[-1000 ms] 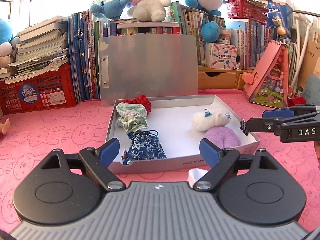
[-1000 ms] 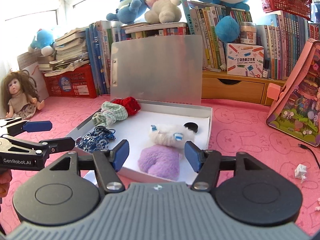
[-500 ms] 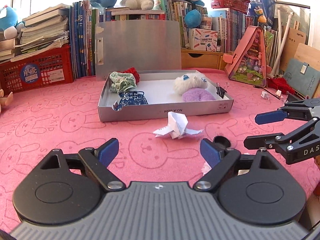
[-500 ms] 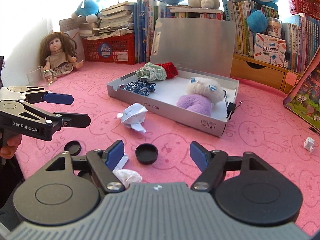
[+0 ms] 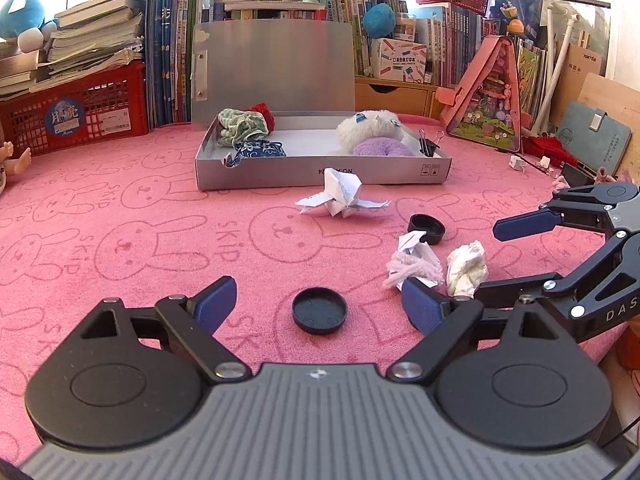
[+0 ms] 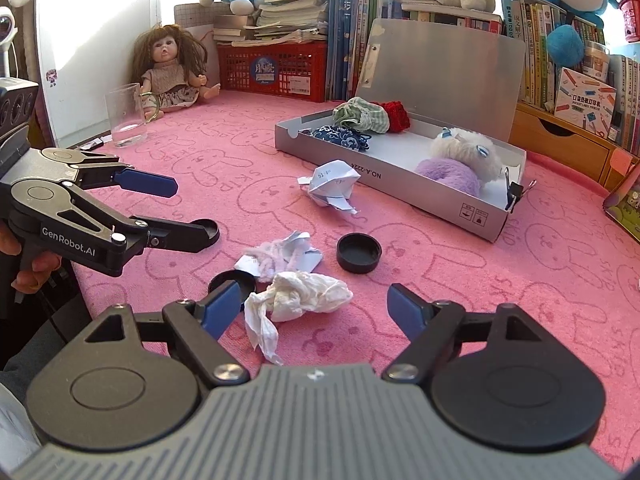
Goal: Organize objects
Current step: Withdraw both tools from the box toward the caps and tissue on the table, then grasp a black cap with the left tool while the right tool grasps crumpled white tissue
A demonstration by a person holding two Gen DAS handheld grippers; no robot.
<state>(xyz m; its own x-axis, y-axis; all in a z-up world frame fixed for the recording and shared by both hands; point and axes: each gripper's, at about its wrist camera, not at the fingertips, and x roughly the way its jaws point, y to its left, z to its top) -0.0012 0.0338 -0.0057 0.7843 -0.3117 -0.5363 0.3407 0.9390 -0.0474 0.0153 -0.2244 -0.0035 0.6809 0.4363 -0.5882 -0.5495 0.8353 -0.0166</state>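
Right gripper (image 6: pixel 312 308): jaws just widened, nothing gripped; crumpled tissue (image 6: pixel 300 294) framed at lower centre.
Left gripper (image 5: pixel 316 300): wide open, empty; black cap (image 5: pixel 319 310) lies between fingers.
Change: both pulled back from grey box (image 5: pixel 320 170), upper centre.
Meaning: next loose item likely to be picked.
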